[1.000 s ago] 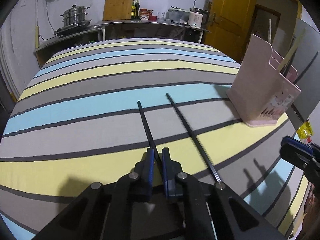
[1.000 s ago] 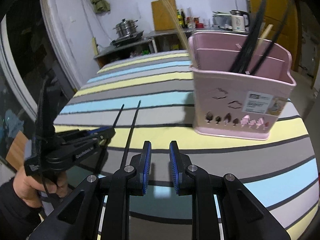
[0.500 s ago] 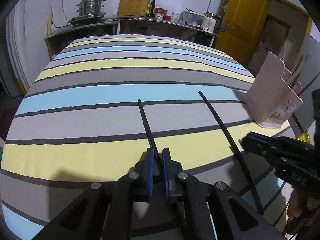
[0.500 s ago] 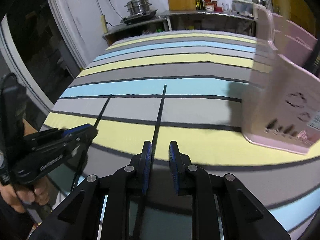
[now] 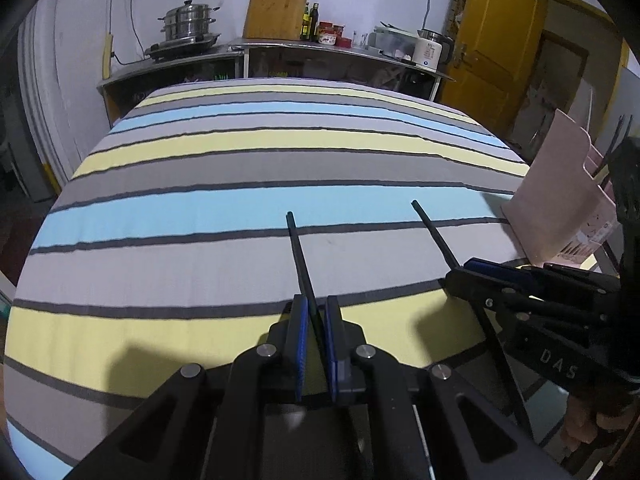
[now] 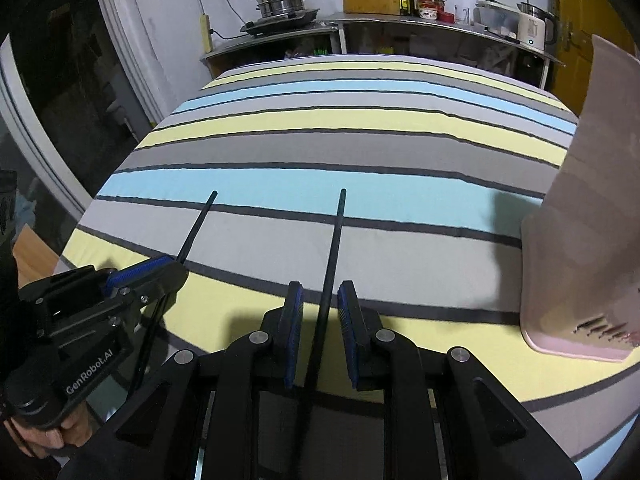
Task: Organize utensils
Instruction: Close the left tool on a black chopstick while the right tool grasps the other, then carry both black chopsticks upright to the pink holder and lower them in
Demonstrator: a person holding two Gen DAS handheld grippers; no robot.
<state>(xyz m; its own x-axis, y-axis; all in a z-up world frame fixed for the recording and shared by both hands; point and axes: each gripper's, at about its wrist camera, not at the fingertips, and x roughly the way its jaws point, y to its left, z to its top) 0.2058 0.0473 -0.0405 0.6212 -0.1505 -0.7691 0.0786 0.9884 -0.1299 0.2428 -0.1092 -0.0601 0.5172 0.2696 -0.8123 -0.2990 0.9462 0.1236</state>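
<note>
Black chopstick (image 6: 334, 240) between right hand-held gripper (image 6: 319, 312) pads

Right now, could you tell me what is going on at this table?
A person is sorting chopsticks with a handheld gripper in each hand. The left gripper is shut on one black chopstick lying on the striped cloth. The right gripper straddles a second chopstick, its jaws open on either side and not yet pressing on it. The pink holder, already holding other chopsticks, stands to the right.

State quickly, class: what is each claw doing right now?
Left claw: shut on a thin black chopstick.
Right claw: open, straddling a second black chopstick, pads not touching.
</note>
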